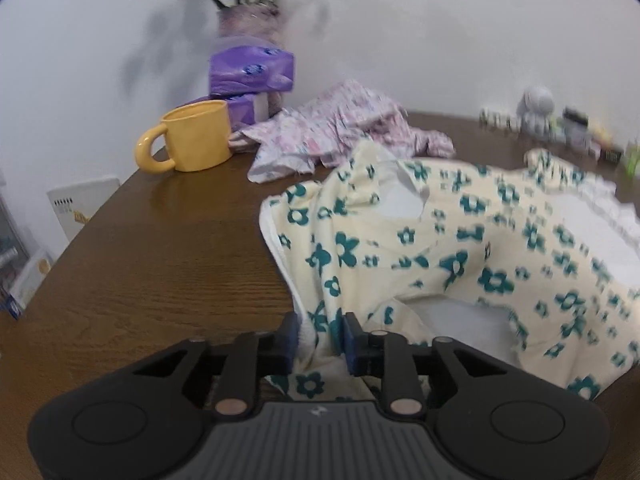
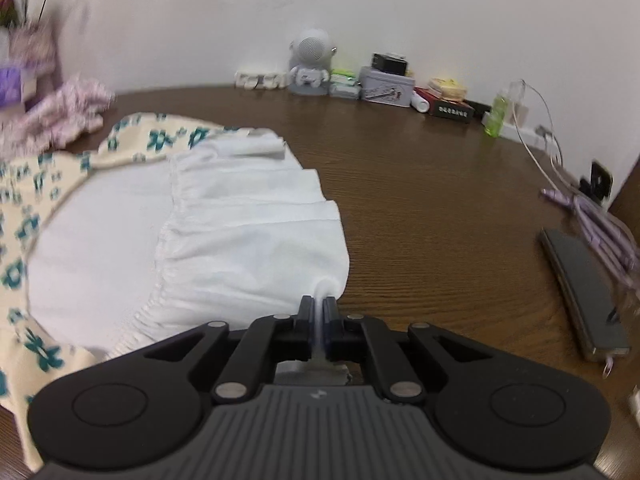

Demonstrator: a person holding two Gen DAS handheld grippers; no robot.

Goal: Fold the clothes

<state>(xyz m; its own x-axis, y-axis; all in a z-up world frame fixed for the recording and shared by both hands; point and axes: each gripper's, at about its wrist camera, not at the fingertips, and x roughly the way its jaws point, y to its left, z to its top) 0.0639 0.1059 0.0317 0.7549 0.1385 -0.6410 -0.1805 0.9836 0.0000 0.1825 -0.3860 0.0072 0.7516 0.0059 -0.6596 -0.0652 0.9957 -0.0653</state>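
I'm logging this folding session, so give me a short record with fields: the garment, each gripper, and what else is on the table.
garment: cream dress with green flowers, white ruffle hem, spread on the table
left gripper: closed on bunched flowered fabric
right gripper: pinching the hem's corner
other clothing: pink floral garment, crumpled
nearby: yellow mug, purple tissue packs

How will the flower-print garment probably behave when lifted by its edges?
The flower-print garment lies creased and bunches between the left tongs, so it is probably floppy. Its white ruffle pinches thin in the right tongs: likely light.
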